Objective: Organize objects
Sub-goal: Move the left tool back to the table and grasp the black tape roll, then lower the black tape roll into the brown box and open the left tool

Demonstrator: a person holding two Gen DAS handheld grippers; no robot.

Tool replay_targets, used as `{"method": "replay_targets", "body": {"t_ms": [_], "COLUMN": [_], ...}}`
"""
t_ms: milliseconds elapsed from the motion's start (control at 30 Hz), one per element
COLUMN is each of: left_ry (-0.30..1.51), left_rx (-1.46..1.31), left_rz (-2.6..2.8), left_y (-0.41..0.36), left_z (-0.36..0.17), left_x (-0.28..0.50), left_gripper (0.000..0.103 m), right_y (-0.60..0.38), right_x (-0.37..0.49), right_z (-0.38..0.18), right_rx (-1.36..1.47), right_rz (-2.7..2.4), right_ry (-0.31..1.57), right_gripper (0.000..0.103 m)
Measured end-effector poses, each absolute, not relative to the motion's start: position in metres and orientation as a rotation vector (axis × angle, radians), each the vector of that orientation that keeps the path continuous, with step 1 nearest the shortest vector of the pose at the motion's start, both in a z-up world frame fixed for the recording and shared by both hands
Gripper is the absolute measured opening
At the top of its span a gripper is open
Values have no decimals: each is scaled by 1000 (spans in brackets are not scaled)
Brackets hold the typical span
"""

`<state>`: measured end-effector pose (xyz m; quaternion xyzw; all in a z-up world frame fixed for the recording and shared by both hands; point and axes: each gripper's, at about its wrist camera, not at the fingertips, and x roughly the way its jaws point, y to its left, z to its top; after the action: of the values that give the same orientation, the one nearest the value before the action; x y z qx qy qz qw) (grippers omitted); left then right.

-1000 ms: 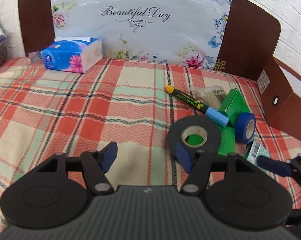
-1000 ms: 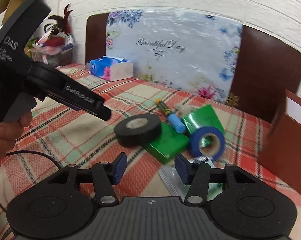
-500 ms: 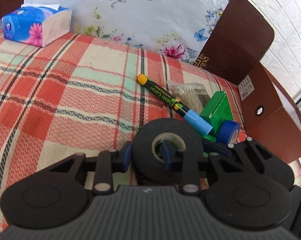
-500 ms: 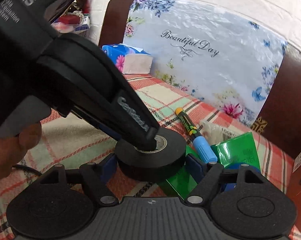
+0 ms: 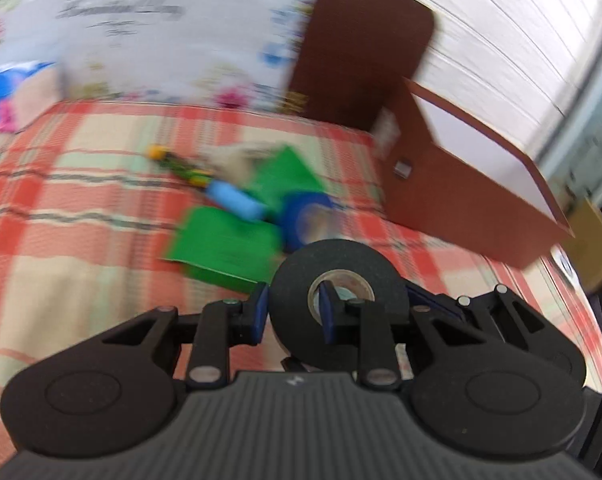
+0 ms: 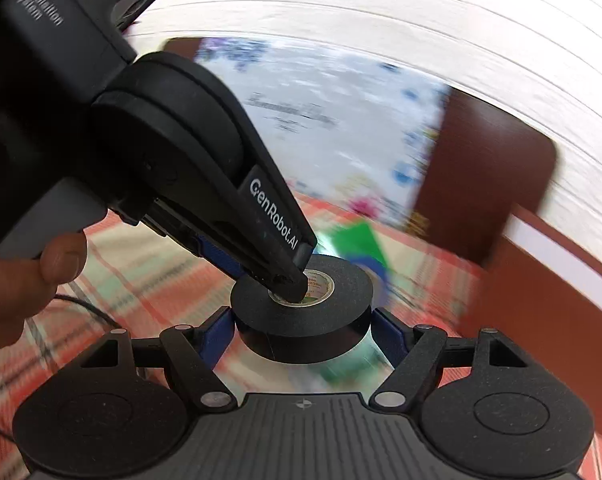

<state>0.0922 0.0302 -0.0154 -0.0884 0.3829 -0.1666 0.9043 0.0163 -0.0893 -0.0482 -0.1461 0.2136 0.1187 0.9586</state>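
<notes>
Plaid cloth (image 5: 81, 208) blurs beneath; left gripper (image 5: 293, 310) pinches the black tape roll's (image 5: 337, 292) wall, lifted near the brown box (image 5: 461, 188). Right gripper (image 6: 303, 334) apparently flanks it, spread wide.

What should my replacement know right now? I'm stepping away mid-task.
Left tongs: jaws just been closing, shut on the black tape roll, one finger through its core.
Right tongs: jaws just been opening, pads flank the roll; contact unclear.
Green box, blue tape, marker lie on the plaid cloth, brown box beside them.
Done: roll gripped. Left: put it and the rest away.
</notes>
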Motion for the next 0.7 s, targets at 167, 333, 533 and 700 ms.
{"method": "replay_targets", "body": {"t_ms": [167,333,533,700], "left_ry": [820,788,660,609], "left_rx": [-72,16,76,120], "left_rz": [-435,-490,-496,-494], "left_y": [-39,-87,-131,-171], "left_z": [-16,5,54,73], "left_x": [79,77,104,146], "left_gripper": [29,29,29,29], "right_y": [-140,-178,-218,-253], "right_x": [-15,-29,-5,34], "right_z": [-52,-41,-6,9], "right_rx": [-213,-154,-137,-101], "right_rz": [127,45,-11,-51], "right_ry": [470,413,277,236], "right_gripper": [74,74,74,74]}}
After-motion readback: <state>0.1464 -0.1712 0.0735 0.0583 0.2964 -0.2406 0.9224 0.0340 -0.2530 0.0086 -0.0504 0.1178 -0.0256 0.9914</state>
